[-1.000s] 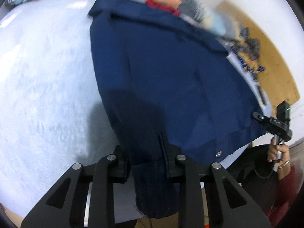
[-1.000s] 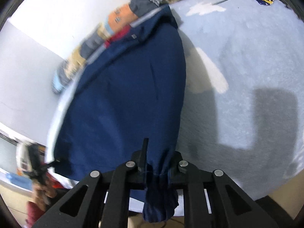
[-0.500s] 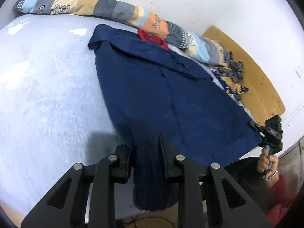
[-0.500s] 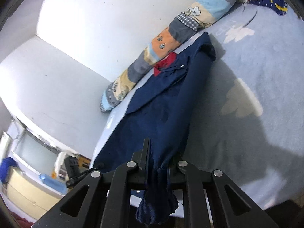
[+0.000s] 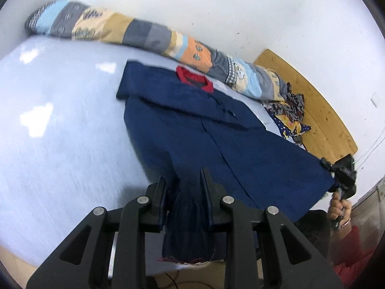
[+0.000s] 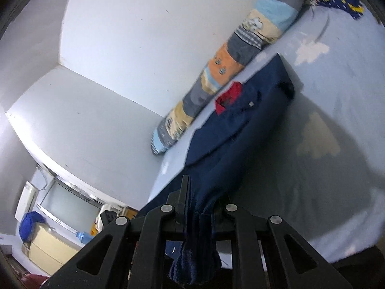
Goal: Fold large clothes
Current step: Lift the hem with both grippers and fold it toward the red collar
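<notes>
**Navy coat held at both hem corners over the bed**

The large navy-blue cloth coat (image 5: pixel 192 130) lies spread on the pale blue bed sheet (image 5: pixel 60 132), its red-lined collar (image 5: pixel 195 79) at the far end beside the long patchwork bolster pillow (image 5: pixel 149 36). Its near edge is lifted: the left tongs (image 5: pixel 184 185) pinch one bunched hem corner, cloth hanging down between the black fingers (image 5: pixel 158 192). The right tongs (image 6: pixel 204 197) are pressed together on the other corner, fabric drooping below them.

The left view alone shows the right tongs from outside, gripped in a hand (image 5: pixel 339 207) at the coat's far corner, plus a wooden headboard (image 5: pixel 312 110) and a heap of patterned fabric (image 5: pixel 288 110). The right view alone shows a window (image 6: pixel 69 207) and a cream cabinet (image 6: pixel 50 250) with a blue bundle (image 6: pixel 30 224) on it.

Nothing lies on the coat; the pillow runs along the wall just beyond the collar.
</notes>
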Action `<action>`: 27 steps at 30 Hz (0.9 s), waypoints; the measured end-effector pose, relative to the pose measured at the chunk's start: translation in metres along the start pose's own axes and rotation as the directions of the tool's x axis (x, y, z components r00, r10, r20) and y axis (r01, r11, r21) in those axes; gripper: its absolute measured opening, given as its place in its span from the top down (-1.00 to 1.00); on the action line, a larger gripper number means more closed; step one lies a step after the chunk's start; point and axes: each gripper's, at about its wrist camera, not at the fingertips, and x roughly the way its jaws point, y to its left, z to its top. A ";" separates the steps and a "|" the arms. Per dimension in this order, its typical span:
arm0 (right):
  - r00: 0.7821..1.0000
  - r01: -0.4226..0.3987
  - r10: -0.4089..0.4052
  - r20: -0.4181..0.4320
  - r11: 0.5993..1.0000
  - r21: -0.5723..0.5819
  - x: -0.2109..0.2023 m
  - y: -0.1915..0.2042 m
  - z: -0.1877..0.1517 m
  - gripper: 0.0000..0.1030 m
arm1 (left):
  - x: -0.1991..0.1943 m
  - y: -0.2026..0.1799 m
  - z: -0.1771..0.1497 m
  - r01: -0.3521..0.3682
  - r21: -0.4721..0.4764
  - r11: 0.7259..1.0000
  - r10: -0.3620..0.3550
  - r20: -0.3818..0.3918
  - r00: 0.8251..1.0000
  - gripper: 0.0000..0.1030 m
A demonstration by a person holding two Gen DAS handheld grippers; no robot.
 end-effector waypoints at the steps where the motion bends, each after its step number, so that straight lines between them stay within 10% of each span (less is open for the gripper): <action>1: 1.000 -0.009 0.009 0.008 1.000 -0.011 0.001 0.006 0.008 0.76 | -0.002 -0.002 0.007 -0.007 0.007 1.000 0.007 0.012 1.000 0.58; 14: 0.992 -0.061 0.052 0.112 0.995 0.081 0.062 0.029 0.133 0.76 | 0.039 0.018 0.156 -0.054 -0.116 0.992 0.068 0.115 0.991 0.58; 27: 0.982 0.175 -0.187 0.028 0.952 0.253 0.243 -0.083 0.267 0.71 | 0.266 0.087 0.293 -0.200 -0.249 0.948 0.165 -0.155 0.974 0.48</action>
